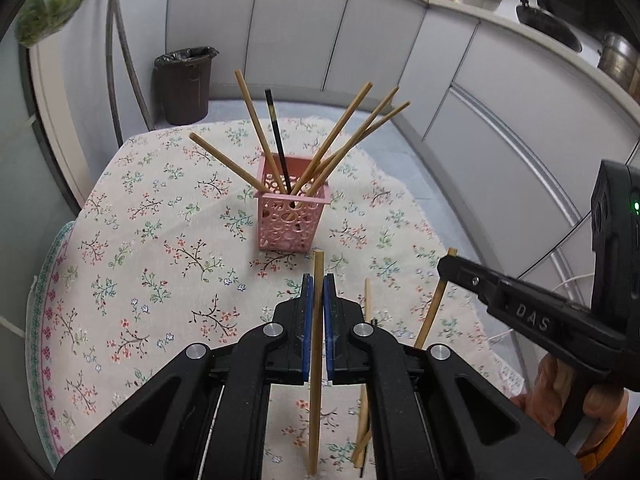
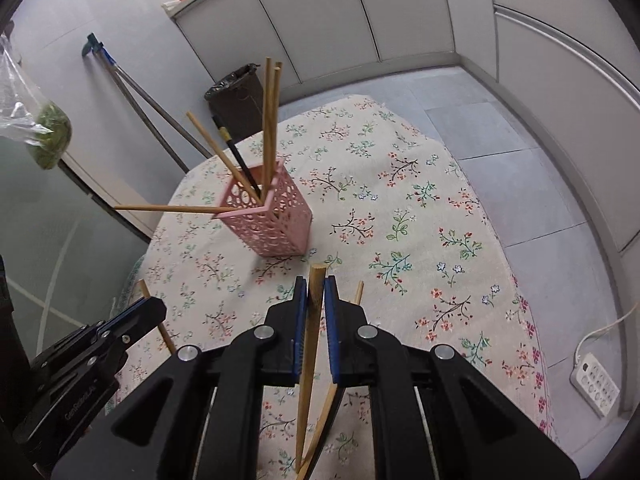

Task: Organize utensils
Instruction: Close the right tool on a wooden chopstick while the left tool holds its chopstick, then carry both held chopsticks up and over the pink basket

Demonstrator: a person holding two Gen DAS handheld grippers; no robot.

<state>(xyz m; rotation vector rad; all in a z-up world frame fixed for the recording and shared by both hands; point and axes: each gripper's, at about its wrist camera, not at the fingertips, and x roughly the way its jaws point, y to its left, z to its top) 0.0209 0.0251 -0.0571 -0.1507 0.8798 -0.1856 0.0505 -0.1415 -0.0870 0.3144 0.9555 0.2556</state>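
A pink perforated holder (image 1: 290, 216) stands upright in the middle of the floral tablecloth (image 1: 160, 248) and holds several wooden chopsticks and one black one. My left gripper (image 1: 318, 280) is shut on a wooden chopstick (image 1: 317, 360), held above the cloth in front of the holder. My right gripper (image 2: 316, 284) is shut on another wooden chopstick (image 2: 310, 344), also in front of the holder (image 2: 272, 216). The right gripper also shows in the left wrist view (image 1: 448, 266) at the right. Loose chopsticks (image 1: 366, 320) lie on the cloth beneath the grippers.
The round table's edge (image 2: 536, 344) drops to a tiled floor. A dark bin (image 1: 185, 84) stands behind the table. Cabinets line the back and right. A power strip (image 2: 596, 384) lies on the floor at right. A bag of greens (image 2: 48, 140) hangs at left.
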